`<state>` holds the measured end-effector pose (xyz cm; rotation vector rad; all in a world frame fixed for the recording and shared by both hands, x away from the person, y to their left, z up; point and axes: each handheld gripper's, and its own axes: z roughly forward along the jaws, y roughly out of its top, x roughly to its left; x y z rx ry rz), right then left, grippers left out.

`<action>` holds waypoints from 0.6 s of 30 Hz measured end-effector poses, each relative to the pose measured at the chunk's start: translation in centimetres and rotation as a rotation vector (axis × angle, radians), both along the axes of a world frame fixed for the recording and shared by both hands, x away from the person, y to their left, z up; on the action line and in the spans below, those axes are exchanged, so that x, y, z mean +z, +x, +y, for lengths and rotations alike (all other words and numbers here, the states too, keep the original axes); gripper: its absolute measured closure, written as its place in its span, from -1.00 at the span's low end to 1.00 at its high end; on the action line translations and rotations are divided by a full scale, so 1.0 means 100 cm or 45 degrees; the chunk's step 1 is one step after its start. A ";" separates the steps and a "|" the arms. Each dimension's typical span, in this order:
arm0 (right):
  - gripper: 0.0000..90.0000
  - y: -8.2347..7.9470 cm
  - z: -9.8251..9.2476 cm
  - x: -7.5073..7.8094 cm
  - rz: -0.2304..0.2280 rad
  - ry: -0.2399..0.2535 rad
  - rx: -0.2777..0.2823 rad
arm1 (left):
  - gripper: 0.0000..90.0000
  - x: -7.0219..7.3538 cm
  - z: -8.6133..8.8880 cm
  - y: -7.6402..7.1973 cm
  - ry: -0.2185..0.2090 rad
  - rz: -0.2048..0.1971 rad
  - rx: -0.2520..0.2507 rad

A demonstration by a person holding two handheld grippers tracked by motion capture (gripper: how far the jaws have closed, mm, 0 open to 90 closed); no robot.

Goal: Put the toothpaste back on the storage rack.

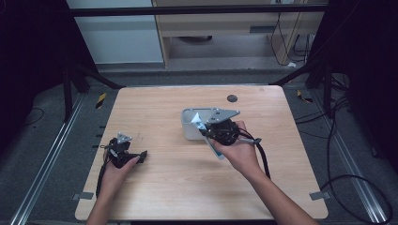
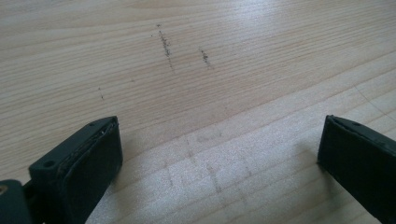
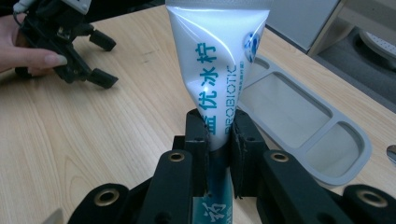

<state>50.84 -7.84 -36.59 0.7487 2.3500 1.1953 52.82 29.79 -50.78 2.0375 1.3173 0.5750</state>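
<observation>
The right gripper is clamped on a white tube with blue lettering, its pads pressing the tube's lower part from both sides, so the tube stands up between the jaws and widens toward its flat crimped end. In the high view the same gripper sits in the person's right hand near the middle of the wooden surface, with the tube slanting out toward the person.

Just beyond the tube lies a grey tray with moulded compartments (a large one, a smaller rounded one at the near end, and a narrow strip at the far end); the compartments that can be seen have nothing in them. In the high view the tray is partly covered by the right gripper.

The left gripper rests low over bare wood at the surface's left side, its jaws spread wide with nothing between them, held in the left hand.
</observation>
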 end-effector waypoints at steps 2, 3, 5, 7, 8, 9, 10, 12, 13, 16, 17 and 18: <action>0.76 -0.001 0.002 0.001 -0.008 0.009 -0.016 | -1.00 0.000 0.000 0.000 0.001 0.000 0.001; 0.76 -0.001 0.003 0.001 -0.011 0.015 -0.025 | -1.00 0.000 0.000 0.000 0.003 0.001 0.000; 0.76 -0.002 0.005 0.002 -0.027 0.033 -0.053 | -1.00 0.000 0.000 0.000 0.003 0.001 0.000; 0.76 -0.001 0.007 0.003 -0.035 0.049 -0.075 | -1.00 0.000 0.000 0.000 0.003 0.001 0.000; 0.76 -0.001 0.008 0.003 -0.036 0.063 -0.088 | -1.00 0.000 0.000 0.000 0.003 0.001 0.000; 0.76 -0.002 0.009 0.003 -0.039 0.069 -0.093 | -1.00 0.000 0.000 0.000 0.003 0.001 0.000; 0.76 -0.002 0.010 0.004 -0.047 0.076 -0.101 | -1.00 0.000 0.000 0.000 0.003 0.001 0.000; 0.76 -0.002 0.013 0.004 -0.060 0.084 -0.115 | -1.00 0.000 0.000 0.000 0.003 0.001 0.000; 0.76 -0.003 0.014 0.005 -0.066 0.093 -0.126 | -1.00 0.000 0.000 0.000 0.003 0.001 0.000; 0.76 -0.004 0.019 0.007 -0.089 0.110 -0.150 | -1.00 0.000 0.000 0.000 0.003 0.001 0.000; 0.76 -0.005 0.021 0.009 -0.096 0.120 -0.156 | -1.00 0.000 0.000 0.000 0.003 0.001 0.000; 0.76 -0.006 0.022 0.010 -0.101 0.130 -0.163 | -1.00 0.000 0.000 0.000 0.003 0.001 0.000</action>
